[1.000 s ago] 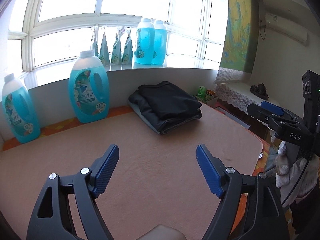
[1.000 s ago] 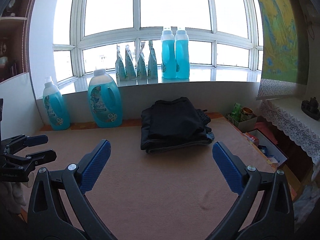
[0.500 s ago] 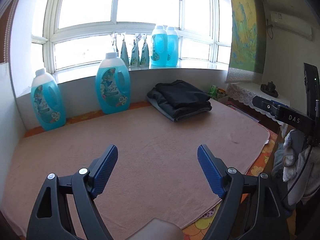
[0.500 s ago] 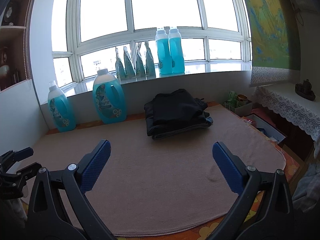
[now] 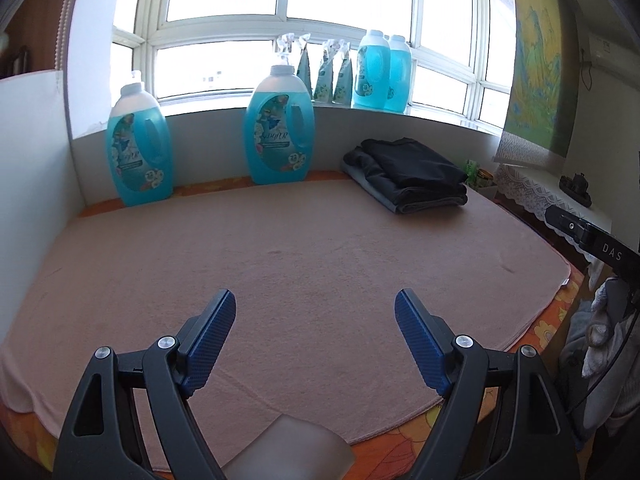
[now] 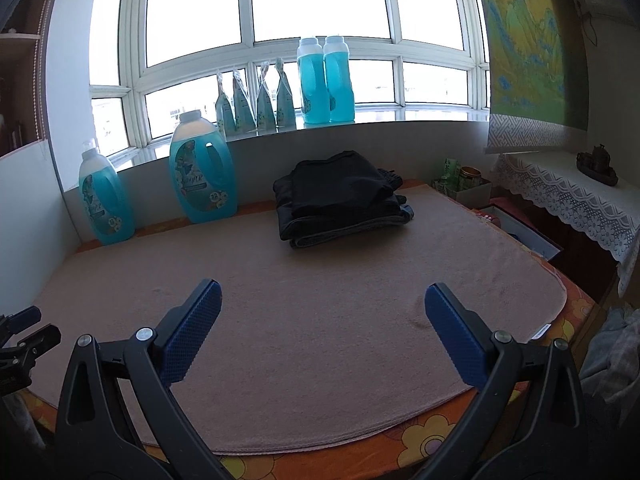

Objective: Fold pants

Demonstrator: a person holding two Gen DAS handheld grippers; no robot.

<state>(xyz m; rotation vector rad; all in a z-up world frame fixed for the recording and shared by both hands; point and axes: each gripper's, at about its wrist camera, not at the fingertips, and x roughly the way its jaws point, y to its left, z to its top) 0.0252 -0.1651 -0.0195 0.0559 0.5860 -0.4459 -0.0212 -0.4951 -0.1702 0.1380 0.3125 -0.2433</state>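
Both grippers are hovering low over the near edge of a pink towel-covered counter [image 6: 320,320], each pointing toward a bright bay window. The left gripper [image 5: 315,322] is holding its blue-padded fingers [image 5: 212,340] spread wide and gripping nothing; the right gripper [image 6: 322,316] is likewise released and empty.

The folded pants [image 6: 340,196], a dark stack of about 3 garments, are resting at the far side of the counter, just below the window sill and well apart from both grippers. The stack is looking tidy, so the fold is probably complete, or a fresh pair is needed.

To do this step well, any new garment should be going flat onto the broad bare middle of the towel, waistband square to the near edge.

2 large blue detergent bottles [image 5: 279,128] are standing along the back wall, left of the stack. The towel's rounded right edge [image 6: 560,300] is dropping off toward boxes and a lace-covered shelf [image 6: 568,196], so room is tighter there.
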